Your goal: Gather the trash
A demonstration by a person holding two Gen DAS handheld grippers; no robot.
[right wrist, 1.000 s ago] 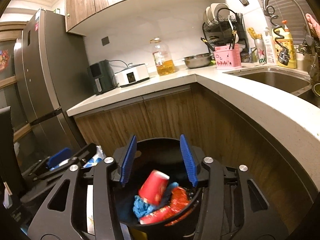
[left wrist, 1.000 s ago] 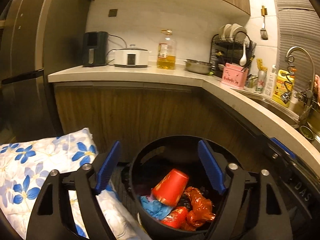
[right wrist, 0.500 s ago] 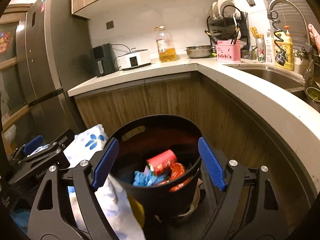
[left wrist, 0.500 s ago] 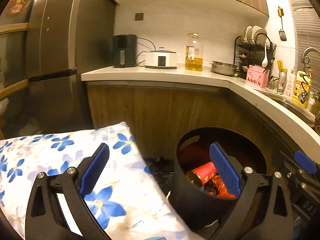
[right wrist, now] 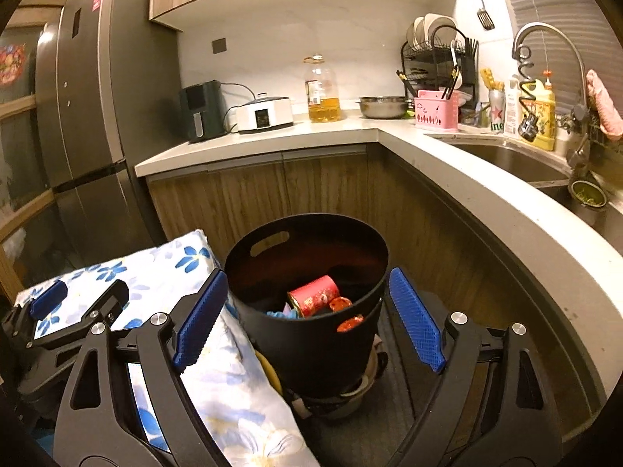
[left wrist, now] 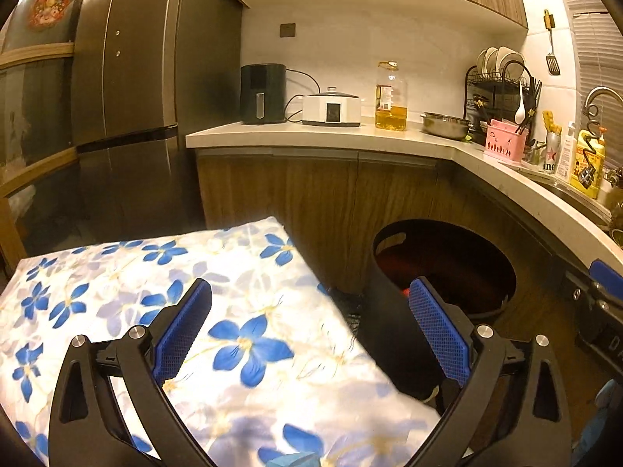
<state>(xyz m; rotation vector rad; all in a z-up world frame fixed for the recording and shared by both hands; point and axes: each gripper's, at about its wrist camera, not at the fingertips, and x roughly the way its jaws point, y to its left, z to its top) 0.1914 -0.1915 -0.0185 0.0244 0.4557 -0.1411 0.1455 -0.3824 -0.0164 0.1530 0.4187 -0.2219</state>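
Black trash bin [right wrist: 311, 334] on the floor beside floral cushion [left wrist: 241, 334], red cup [right wrist: 313, 300] and wrappers inside, left tool [left wrist: 311, 334] wide open and empty over the cushion, right tool [right wrist: 307, 319] opening, empty, angled down at the bin

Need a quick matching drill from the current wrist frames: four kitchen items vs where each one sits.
Items:
1. red cup
2. oil bottle
3. spatula
4. floral cushion

Places:
A. hanging on the wall
B. on the countertop
C. beside the bin
D. inside the black bin

Pairs: 1-D, 2-B, 3-A, 4-C
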